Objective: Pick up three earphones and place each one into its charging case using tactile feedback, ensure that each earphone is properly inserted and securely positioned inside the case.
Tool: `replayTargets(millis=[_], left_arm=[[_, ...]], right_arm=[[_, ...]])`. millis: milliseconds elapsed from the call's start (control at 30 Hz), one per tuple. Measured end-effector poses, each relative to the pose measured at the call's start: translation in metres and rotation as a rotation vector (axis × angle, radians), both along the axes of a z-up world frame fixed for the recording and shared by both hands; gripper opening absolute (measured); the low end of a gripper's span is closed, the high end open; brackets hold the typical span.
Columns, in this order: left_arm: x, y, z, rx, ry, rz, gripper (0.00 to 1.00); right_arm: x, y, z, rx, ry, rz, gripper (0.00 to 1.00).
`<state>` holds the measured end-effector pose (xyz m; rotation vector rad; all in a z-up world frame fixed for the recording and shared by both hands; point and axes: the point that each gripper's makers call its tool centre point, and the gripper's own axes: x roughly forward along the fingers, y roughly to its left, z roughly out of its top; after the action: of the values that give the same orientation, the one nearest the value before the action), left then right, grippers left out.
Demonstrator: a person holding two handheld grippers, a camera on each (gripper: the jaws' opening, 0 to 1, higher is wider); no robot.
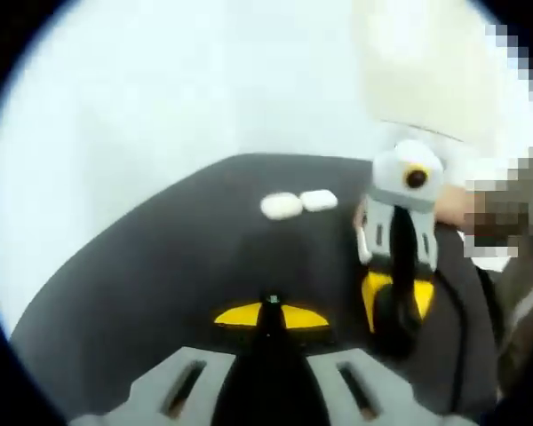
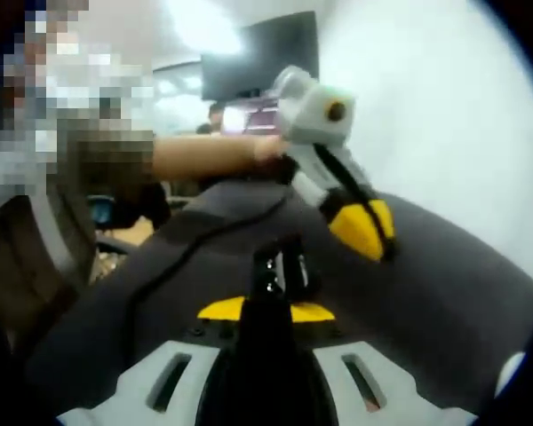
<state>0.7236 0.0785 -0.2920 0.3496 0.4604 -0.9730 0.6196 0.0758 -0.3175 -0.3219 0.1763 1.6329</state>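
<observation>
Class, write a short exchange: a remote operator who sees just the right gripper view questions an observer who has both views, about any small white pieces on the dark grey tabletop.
Operator: I see the left gripper ahead over the dark grey tabletop. Any white pieces?
Observer: Yes. The left gripper view shows two small rounded ones lying on it: an oval white piece and a boxier white piece.
Operator: Together or apart?
Observer: Side by side and close; too blurred to tell whether they touch.
Operator: Is my gripper on them?
Observer: No. The right gripper is apart from them, to their right in that view.

Dark mat (image 1: 160, 257); black monitor (image 2: 259, 53) behind.
</observation>
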Motion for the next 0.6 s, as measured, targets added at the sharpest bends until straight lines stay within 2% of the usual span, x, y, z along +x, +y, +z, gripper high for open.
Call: replayTargets(millis=[67, 167, 300, 333, 400, 467, 600], left_arm=[[-0.001, -0.019, -0.010, 0.033, 0.028, -0.050, 0.04], [0.000, -0.040, -0.018, 0.045, 0.035, -0.074, 0.04], [0.000, -0.050, -0.029, 0.047, 0.076, -0.079, 0.05], [0.000, -0.049, -0.032, 0.046, 0.082, -0.077, 0.05], [0.003, -0.044, -0.022, -0.016, 0.064, -0.042, 0.12], [0.002, -0.037, -0.011, -0.088, 0.083, -0.018, 0.18], [-0.011, -0.004, 0.007, -0.099, 0.071, -0.001, 0.19]], right_arm=[[0.000, 0.000, 0.000, 0.000, -0.001, 0.000, 0.18], [0.000, -0.001, 0.000, 0.000, 0.000, 0.000, 0.18], [0.000, -0.001, 0.000, 0.000, 0.001, 0.001, 0.18], [0.000, -0.001, 0.000, 0.001, 0.000, 0.001, 0.18], [0.000, -0.001, 0.000, 0.001, 0.000, 0.001, 0.18], [-0.001, -0.001, 0.000, 0.001, 0.000, 0.002, 0.18], [0.000, -0.001, 0.000, 0.001, 0.001, 0.002, 0.18]])
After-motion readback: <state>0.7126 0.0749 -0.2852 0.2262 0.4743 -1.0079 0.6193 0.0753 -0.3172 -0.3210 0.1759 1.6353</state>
